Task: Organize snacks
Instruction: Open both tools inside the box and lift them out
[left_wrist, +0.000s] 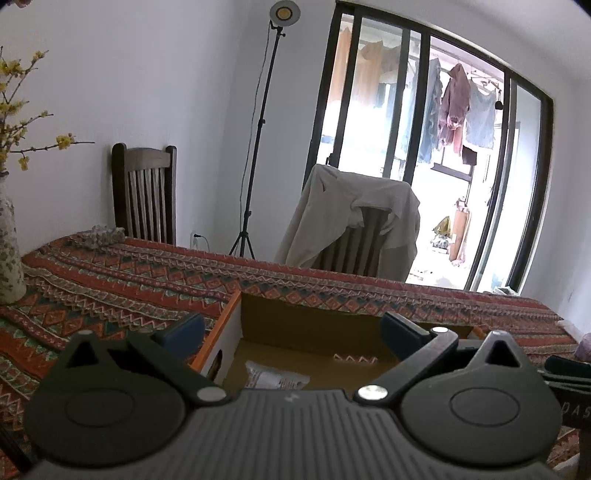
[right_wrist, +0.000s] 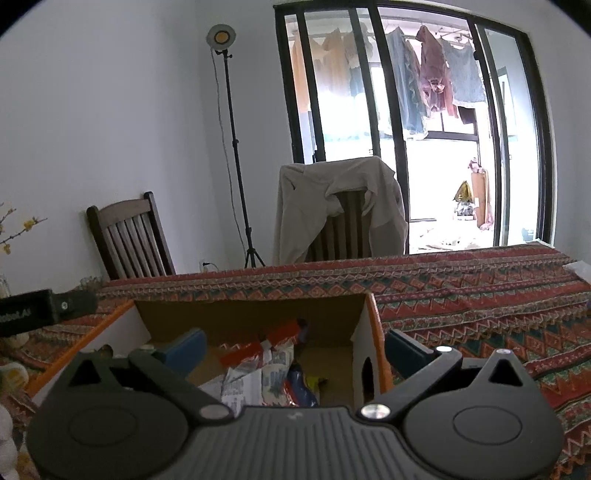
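An open cardboard box (left_wrist: 314, 317) with an orange rim sits on the patterned tablecloth. In the left wrist view a white snack packet (left_wrist: 277, 378) lies on its floor. In the right wrist view the box (right_wrist: 251, 314) holds several packets: red-and-white ones (right_wrist: 255, 349) and a blue one (right_wrist: 301, 386). My left gripper (left_wrist: 293, 330) hangs open over the box's left wall, nothing between its blue pads. My right gripper (right_wrist: 297, 347) is open astride the box's right wall, also with nothing between its pads. The left gripper's black body (right_wrist: 48, 314) shows at the left edge.
A flowered vase (left_wrist: 9, 251) with yellow blossoms stands at the table's left end. Behind the table are a dark wooden chair (left_wrist: 146, 192), a chair draped with a beige garment (left_wrist: 354, 218), a lamp tripod (left_wrist: 255, 147) and glass doors. Small pale items (right_wrist: 11, 373) lie at the near left.
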